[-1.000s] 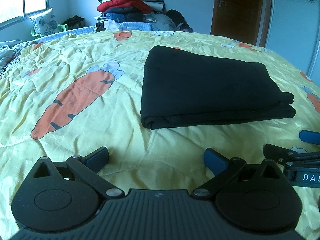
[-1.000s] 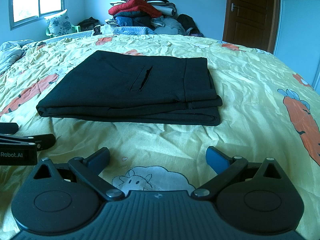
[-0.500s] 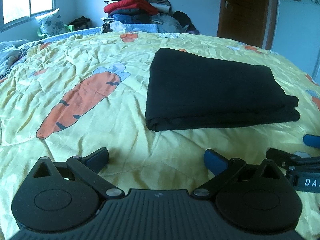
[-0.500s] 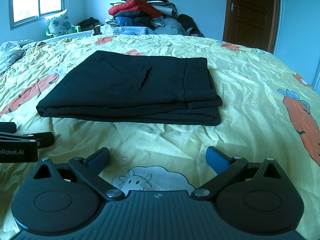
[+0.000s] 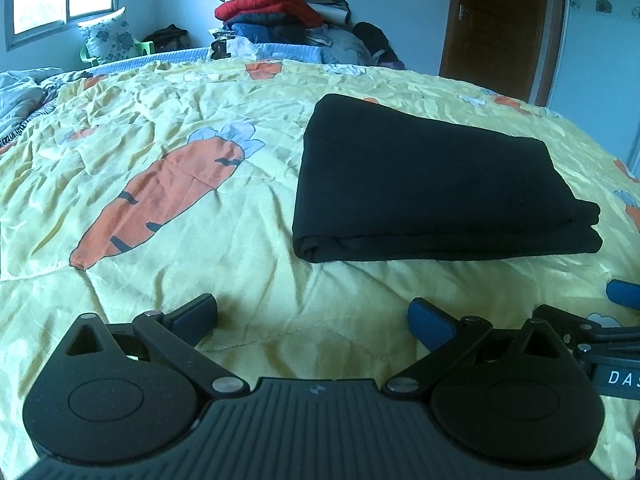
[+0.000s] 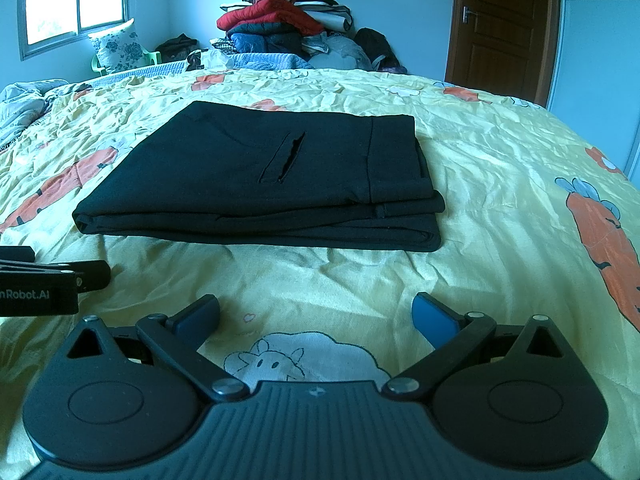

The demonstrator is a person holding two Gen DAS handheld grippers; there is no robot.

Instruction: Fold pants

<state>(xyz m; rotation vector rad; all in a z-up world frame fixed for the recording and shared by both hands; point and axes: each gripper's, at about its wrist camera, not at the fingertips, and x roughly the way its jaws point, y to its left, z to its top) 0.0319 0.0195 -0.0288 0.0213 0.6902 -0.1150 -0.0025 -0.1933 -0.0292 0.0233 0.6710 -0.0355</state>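
Left hand-held gripper (image 5: 312, 320) has drifted a bit leftward and back while the right hand-held gripper (image 6: 316, 318) stayed put, both wide open holding nothing since the black pants (image 6: 264, 184) already sit folded flat on the bed (image 6: 500, 184), looks done.

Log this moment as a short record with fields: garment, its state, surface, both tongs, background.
garment: black pants
state: folded into a flat stack of layers, slit pocket facing up, lying untouched
surface: yellow bedspread printed with carrots
left tongs: open, empty, short of the pants' near edge
right tongs: open, empty, short of the pants' near edge, above a sheep print
background: pile of clothes past the far end of the bed, wooden door closed, window at left
task status: fold looks complete
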